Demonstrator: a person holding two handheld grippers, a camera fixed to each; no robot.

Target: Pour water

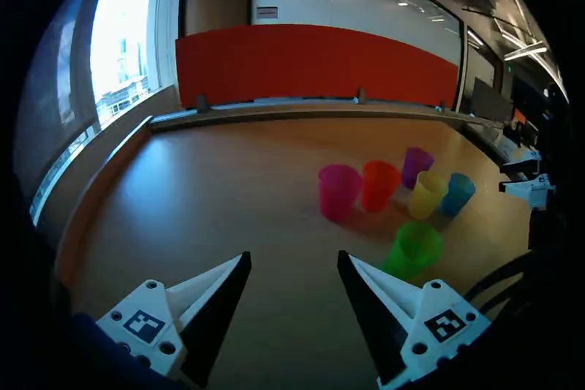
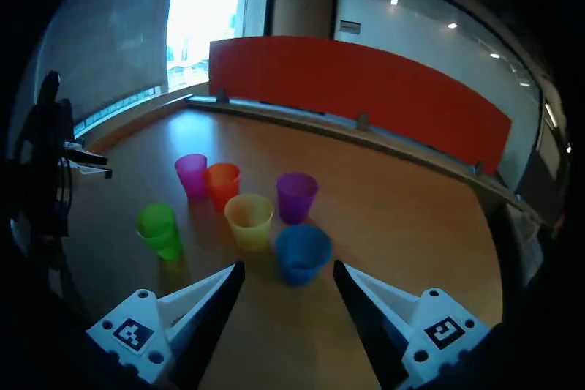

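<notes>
Several plastic cups stand upright on a wooden table (image 1: 219, 192). In the left gripper view the pink cup (image 1: 339, 192) and orange cup (image 1: 379, 184) are ahead to the right, with the purple (image 1: 417, 165), yellow (image 1: 427, 194), blue (image 1: 457, 194) and green cup (image 1: 414, 249) beyond. My left gripper (image 1: 294, 267) is open and holds nothing, short of the cups. In the right gripper view the blue cup (image 2: 301, 253) stands just ahead of my open right gripper (image 2: 288, 274), with yellow (image 2: 249, 220), purple (image 2: 296, 197), orange (image 2: 222, 184), pink (image 2: 191, 173) and green (image 2: 160, 230) cups behind it.
A red partition (image 1: 314, 62) and a raised ledge (image 1: 307, 108) close the table's far edge. A window (image 1: 121, 46) is at the left. The other gripper's white fingers (image 1: 528, 186) show at the right edge of the left gripper view, and another set (image 2: 84, 159) at the left of the right gripper view.
</notes>
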